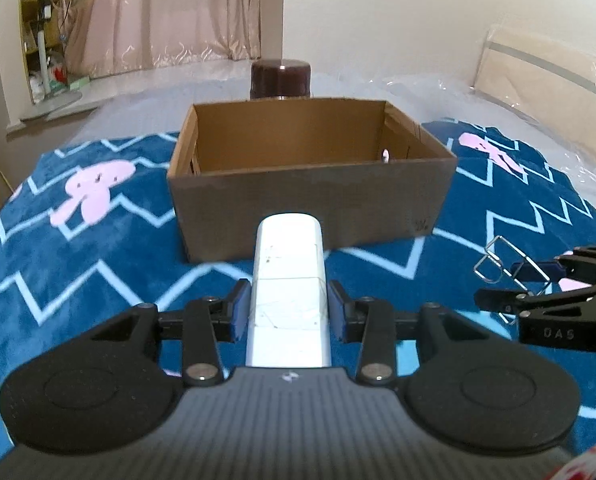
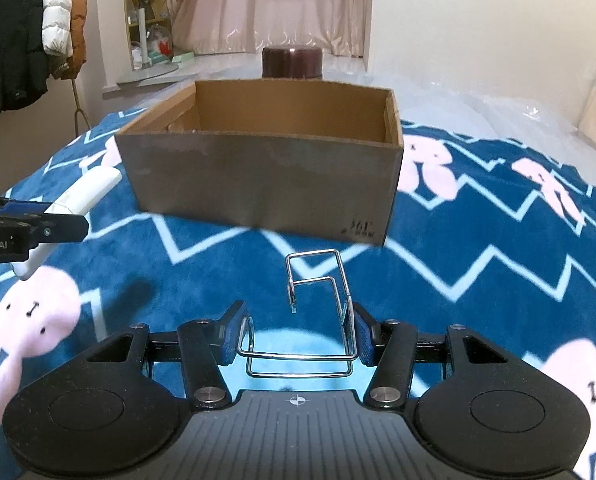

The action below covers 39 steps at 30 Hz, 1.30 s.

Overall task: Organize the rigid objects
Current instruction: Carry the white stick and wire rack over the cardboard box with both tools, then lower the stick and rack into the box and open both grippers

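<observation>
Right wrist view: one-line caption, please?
Right gripper holds a wire rack above the blue blanket, facing an open cardboard box.

Blue zigzag blanket [image 2: 478, 264] with pink rabbit figures covers the surface. Pink curtain [image 2: 273, 4] hangs at rear. Jackets [image 2: 21, 28] hang at left.

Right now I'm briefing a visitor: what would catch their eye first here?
The open cardboard box stands in the middle of a blue zigzag blanket with pink rabbits. The left gripper holds a white oblong block in its jaws before the box, and the right gripper holds a bent wire rack.
</observation>
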### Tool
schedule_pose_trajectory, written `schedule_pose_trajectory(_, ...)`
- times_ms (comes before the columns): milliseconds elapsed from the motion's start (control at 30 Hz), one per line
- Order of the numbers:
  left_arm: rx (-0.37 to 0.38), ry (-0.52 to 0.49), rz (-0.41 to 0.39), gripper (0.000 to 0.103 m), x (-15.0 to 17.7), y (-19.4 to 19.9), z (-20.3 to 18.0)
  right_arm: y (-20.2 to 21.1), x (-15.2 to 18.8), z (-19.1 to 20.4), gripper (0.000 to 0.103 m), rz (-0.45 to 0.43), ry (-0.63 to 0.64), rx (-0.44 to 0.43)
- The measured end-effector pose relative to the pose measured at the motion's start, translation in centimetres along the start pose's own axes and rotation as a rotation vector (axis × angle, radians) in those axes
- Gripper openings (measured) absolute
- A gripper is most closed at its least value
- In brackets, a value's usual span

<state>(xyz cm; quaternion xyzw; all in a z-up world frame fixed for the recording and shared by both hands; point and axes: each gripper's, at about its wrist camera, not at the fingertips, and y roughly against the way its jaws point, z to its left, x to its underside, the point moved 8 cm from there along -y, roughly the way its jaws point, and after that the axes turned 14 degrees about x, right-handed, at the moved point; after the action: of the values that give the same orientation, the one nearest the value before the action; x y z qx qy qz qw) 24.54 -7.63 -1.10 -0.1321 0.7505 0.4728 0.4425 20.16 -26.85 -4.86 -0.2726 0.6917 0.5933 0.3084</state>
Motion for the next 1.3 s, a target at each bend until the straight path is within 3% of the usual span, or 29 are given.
schedule_pose_trajectory(367,0.008,-0.03,-0.021,0.035,-5.0,-0.8,1.2,-0.5,-5.4,-1.0,0.051,-0.035,0.001,-0.027)
schedule_pose_trajectory(800,-0.01,-0.06,-0.032,0.035,-13.3,-4.6,4.0,-4.3,-17.5,-2.1,0.051,-0.075,-0.04,-0.065)
schedule_pose_trajectory(1300,-0.02,-0.039,0.054,0.035,-13.2,-11.8,7.0,-11.6,-17.1,-1.9,0.051,0.018,-0.022,-0.03)
